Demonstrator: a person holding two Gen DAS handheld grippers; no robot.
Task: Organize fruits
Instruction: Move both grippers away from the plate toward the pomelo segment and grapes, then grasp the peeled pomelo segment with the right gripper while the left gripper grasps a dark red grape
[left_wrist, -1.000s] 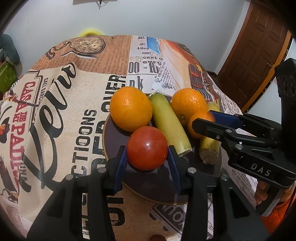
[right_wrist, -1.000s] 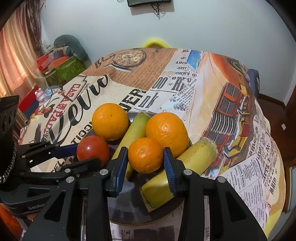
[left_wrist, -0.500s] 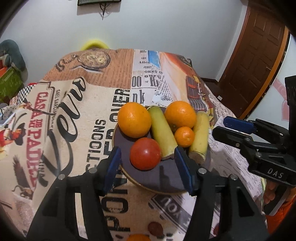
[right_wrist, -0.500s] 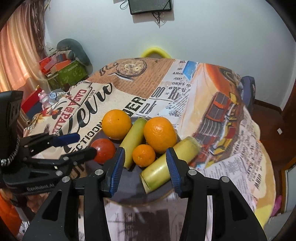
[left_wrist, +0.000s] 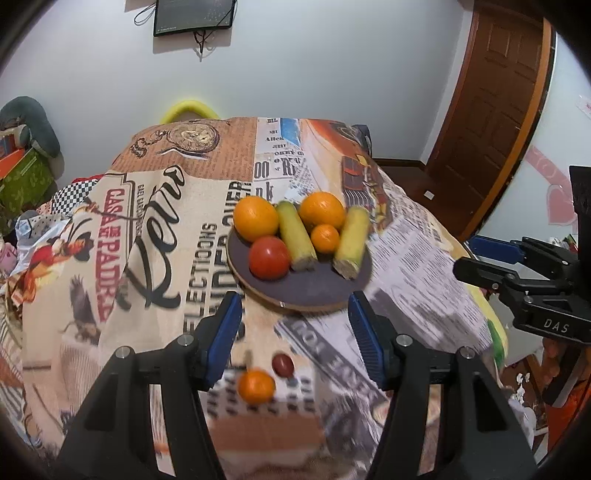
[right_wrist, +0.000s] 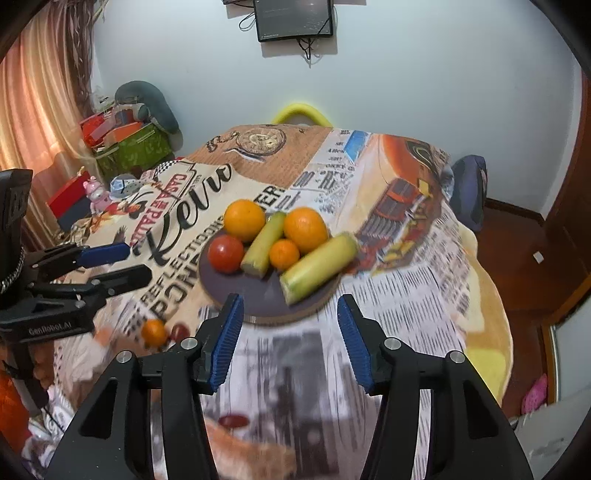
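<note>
Both grippers have pulled back from the plate (left_wrist: 314, 299) since a second ago: the left gripper (left_wrist: 295, 332) no longer brackets the tomato (left_wrist: 269, 257), and the right gripper (right_wrist: 290, 338) has left the small orange (right_wrist: 284, 254) on the plate. Both sets of fingers now stand wide apart and hold nothing, hanging above the counter (left_wrist: 417, 266) short of the plate's near rim.

On the plate sit two large oranges, the tomato, the small orange and two yellow-green fruits, packed touching. A loose mandarin (left_wrist: 256, 386) and a small dark red fruit (left_wrist: 283, 364), possibly a grape though blur hides it, lie on the cloth near the counter's front edge.

Risks, as I judge them: the round loose fruits could roll off that edge if nudged on approach, and adding them to the crowded pile could dislodge the tomato at its rim.
</note>
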